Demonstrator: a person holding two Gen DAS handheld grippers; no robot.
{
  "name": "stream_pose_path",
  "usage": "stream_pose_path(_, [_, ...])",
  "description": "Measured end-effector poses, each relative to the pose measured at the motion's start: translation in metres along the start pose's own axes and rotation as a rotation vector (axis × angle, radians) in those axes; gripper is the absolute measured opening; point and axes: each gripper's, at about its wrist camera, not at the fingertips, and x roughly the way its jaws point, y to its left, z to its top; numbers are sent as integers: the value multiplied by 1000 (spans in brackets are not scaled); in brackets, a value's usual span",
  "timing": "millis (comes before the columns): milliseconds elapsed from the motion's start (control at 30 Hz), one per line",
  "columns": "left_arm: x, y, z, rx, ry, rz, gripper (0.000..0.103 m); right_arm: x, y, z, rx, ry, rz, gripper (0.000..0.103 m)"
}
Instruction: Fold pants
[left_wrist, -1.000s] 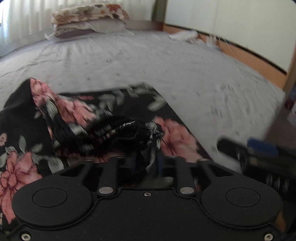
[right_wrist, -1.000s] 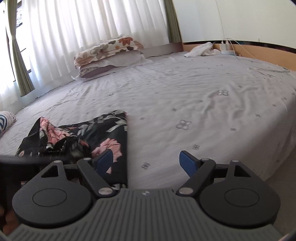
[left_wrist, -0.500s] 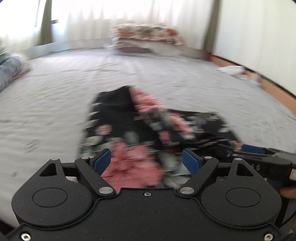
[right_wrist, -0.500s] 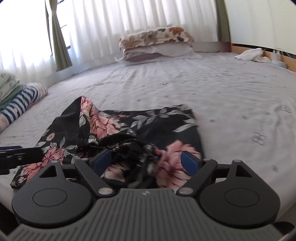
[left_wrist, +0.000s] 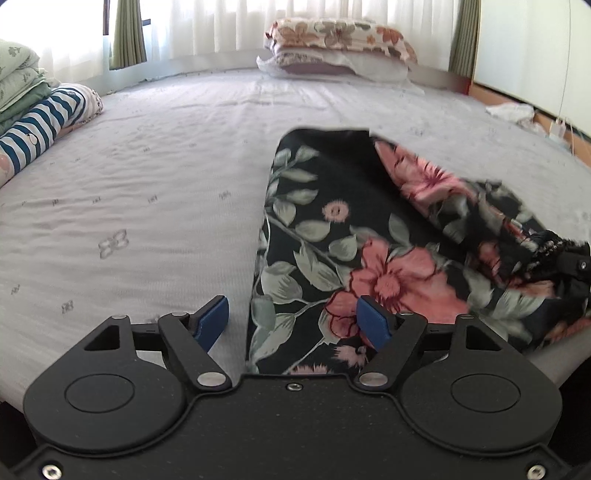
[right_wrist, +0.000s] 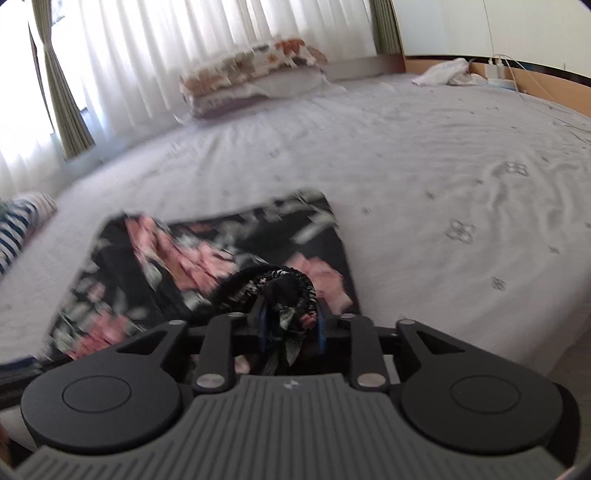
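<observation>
Black pants with pink flowers and green leaves lie on the bed near its front edge, one layer rumpled across them. My left gripper hangs low over the pants' left edge. Its jaws are closing, the cloth edge lies between the blue pads, and neither pad touches it. My right gripper is closing too, and its pads press on the bunched, gathered waistband at the pants' near right. In the left wrist view the right gripper shows at the right edge with cloth bunched at its tip.
The grey patterned sheet stretches wide to the left and beyond the pants. Stacked floral pillows lie at the far end. Folded striped and green bedding sits far left. White cloth and cables lie at the far right by the wooden frame.
My left gripper let go of the bunched waistband, opened and swung to the pants' left edge. My right gripper moved left over the pants and closed on that waistband.
</observation>
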Motion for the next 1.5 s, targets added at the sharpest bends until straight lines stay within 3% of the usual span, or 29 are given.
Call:
stream_pose_path(67, [4,-4,-4,18,-11,9,75,3,-4,-6,-10,19,-18,67])
stream_pose_path(167, [2,-5,-5,43,-21,15,75,-9,-1,-6,-36,-33,-35,85])
stream_pose_path(300, [2,-2,-6,29,-19,3,75,-31,17,-1,-162,-159,-104,87])
stream_pose_path(400, [2,-3,-7,28,-23,1,75,-39,35,2,-246,-203,-16,88])
stream_pose_path(467, [1,-3,-8,32,-27,2,75,-35,47,3,-276,-140,162,64])
stream_pose_path(533, [1,-3,-9,31,-29,2,76,-19,56,4,-222,-15,305,50])
stream_pose_path(633, [0,-1,-10,24,-31,-3,76,10,63,6,-165,117,366,33])
stream_pose_path(700, [0,0,-11,25,-33,-6,76,28,64,10,-135,167,338,33])
stream_pose_path(733, [0,0,-12,28,-35,-7,76,34,63,13,-130,169,317,42])
stream_pose_path(767, [0,0,-12,31,-37,-8,76,39,62,18,-133,161,285,39])
stream_pose_path(867, [0,1,-14,34,-40,-14,76,49,55,35,-170,53,123,41])
stream_pose_path(967, [-1,2,-14,27,-42,-19,76,54,36,62,-89,-50,1,54])
stream_pose_path(1100, [0,4,-16,29,-45,-17,76,59,18,80,-44,-71,-31,59])
stream_pose_path(1200, [0,3,-16,29,-45,-18,76,64,17,76,-96,-57,-63,64])
stream_pose_path(1300, [0,3,-16,29,-44,-18,76,80,18,69,-179,-44,-168,65])
stream_pose_path(1400, [0,2,-16,34,-42,-18,76,89,2,78,-125,-39,-232,65])
stream_pose_path(1500, [0,3,-15,35,-37,-19,76,78,-11,91,-59,-86,-206,68])
